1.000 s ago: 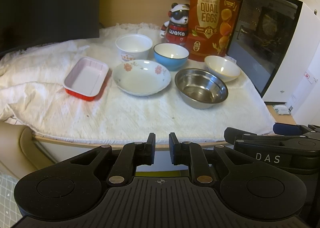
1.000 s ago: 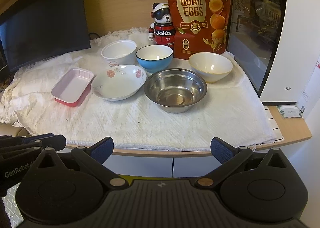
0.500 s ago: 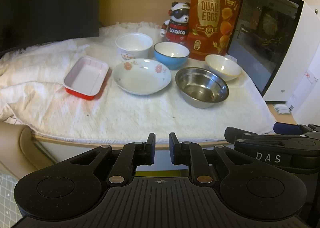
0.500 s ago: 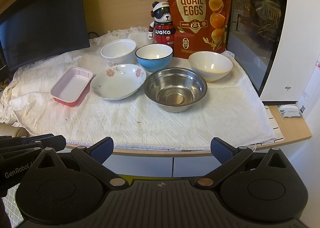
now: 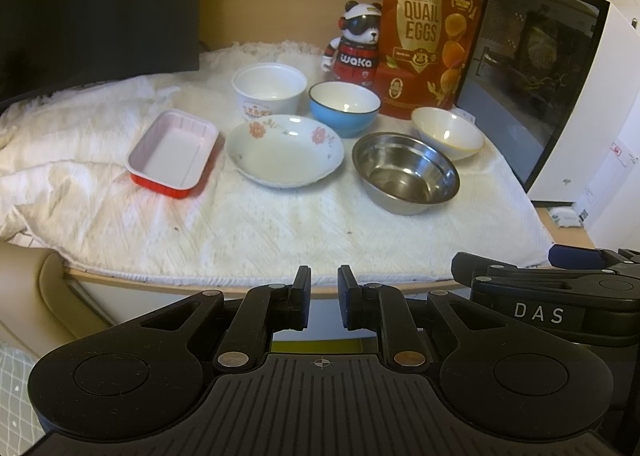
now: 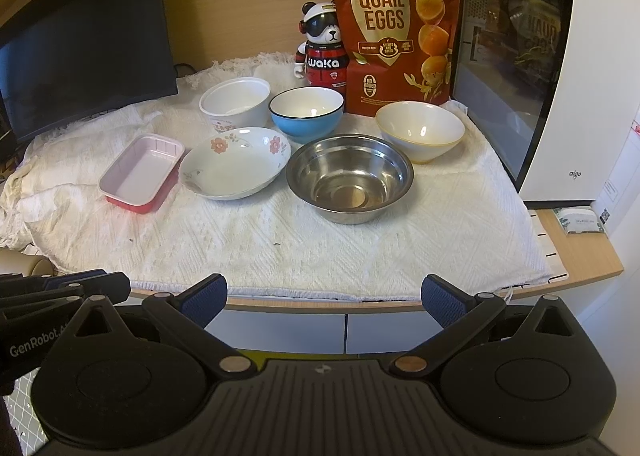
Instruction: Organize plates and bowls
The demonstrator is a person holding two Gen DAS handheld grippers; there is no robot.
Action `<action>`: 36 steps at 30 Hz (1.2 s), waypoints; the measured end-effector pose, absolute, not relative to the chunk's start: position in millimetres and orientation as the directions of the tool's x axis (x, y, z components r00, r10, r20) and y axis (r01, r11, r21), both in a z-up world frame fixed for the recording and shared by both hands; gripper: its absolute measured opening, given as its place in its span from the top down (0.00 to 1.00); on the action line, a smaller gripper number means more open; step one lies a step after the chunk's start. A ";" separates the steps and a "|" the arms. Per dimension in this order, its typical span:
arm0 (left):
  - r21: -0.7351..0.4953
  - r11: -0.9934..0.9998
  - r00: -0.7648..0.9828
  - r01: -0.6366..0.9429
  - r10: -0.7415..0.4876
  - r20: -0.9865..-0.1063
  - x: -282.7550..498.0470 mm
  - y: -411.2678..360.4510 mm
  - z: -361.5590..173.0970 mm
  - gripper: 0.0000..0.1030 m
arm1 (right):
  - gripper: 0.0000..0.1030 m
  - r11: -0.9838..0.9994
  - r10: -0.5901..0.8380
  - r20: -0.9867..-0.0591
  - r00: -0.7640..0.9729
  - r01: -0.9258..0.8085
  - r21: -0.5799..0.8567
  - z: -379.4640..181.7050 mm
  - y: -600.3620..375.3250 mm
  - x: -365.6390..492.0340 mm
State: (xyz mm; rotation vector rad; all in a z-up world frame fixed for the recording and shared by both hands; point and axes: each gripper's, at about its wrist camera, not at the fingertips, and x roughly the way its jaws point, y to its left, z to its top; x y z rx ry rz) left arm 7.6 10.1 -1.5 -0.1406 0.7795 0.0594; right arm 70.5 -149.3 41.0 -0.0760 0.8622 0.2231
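Both tools hang short of the surface's [image 6: 580,260] near edge, clear of every dish. The left tool [image 5: 324,302] has its jaws drawn almost together with nothing between them; the right tool [image 6: 324,298] has its blue-padded jaws spread wide, also empty.

A white cloth [image 6: 320,248] covers most of the surface, ending just short of the near edge and leaving bare wood at the right corner. The dishes sit in two rows toward the back. Front row, left to right: a red tray [image 6: 140,171] with a pale inside, a floral plate [image 6: 234,161], and a steel bowl [image 6: 350,179]; plate and steel bowl nearly touch. Back row: a white cup-shaped bowl [image 6: 236,101], a blue bowl [image 6: 306,111], and a cream bowl [image 6: 420,131] with a yellow rim.

Behind them stand a panda figure [image 6: 320,47] and a quail-egg bag [image 6: 394,27] against the wall. A dark monitor [image 6: 84,47] bounds the left rear, a white cabinet with a glass door [image 6: 560,67] bounds the right side, close to the cream bowl. A broad strip of bare cloth lies open between the front row and the near edge.
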 end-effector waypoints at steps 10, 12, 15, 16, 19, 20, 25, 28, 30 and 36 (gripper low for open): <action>-0.105 0.989 0.710 -0.106 0.001 -0.704 7.6 9.2 -0.7 0.82 | 0.00 0.975 0.161 -0.761 0.628 -0.221 0.024 39.9 -149.8 71.6; -0.106 0.989 0.710 -0.104 -0.001 -0.704 7.9 9.7 -1.4 0.82 | 0.00 0.976 0.156 -0.762 0.628 -0.216 0.022 38.9 -149.4 72.2; -0.108 0.989 0.710 -0.101 -0.005 -0.704 8.3 10.2 -2.5 0.82 | 0.00 0.977 0.152 -0.761 0.631 -0.211 0.020 38.7 -147.0 72.7; -0.107 0.989 0.710 -0.103 -0.002 -0.704 8.5 9.4 -1.8 0.82 | 0.00 0.978 0.150 -0.760 0.632 -0.208 0.020 38.3 -147.2 72.9; -0.108 0.990 0.709 -0.095 -0.009 -0.705 10.8 10.8 -1.9 0.82 | 0.00 0.980 0.147 -0.757 0.636 -0.198 0.024 38.4 -143.9 71.1; -0.108 0.990 0.708 -0.091 -0.012 -0.706 11.3 11.5 -2.0 0.82 | 0.00 0.981 0.145 -0.756 0.638 -0.194 0.024 38.8 -141.7 71.0; -0.153 0.986 0.707 -0.064 -0.064 -0.704 17.5 24.1 -4.2 0.82 | 0.00 0.982 0.154 -0.725 0.671 -0.182 0.040 42.3 -137.2 71.0; -0.318 0.948 0.707 -0.016 -0.215 -0.674 33.1 42.3 -9.2 0.82 | 0.00 0.982 0.169 -0.673 0.720 -0.181 0.053 45.9 -142.2 76.5; -0.432 0.902 0.705 0.015 -0.316 -0.635 49.4 50.0 -14.6 0.82 | 0.00 0.982 0.172 -0.648 0.742 -0.179 0.055 45.7 -148.5 88.2; -0.433 0.901 0.695 0.008 -0.316 -0.645 111.9 46.2 -27.6 0.82 | 0.00 0.972 0.218 -0.699 0.681 -0.217 0.092 15.7 -170.2 167.0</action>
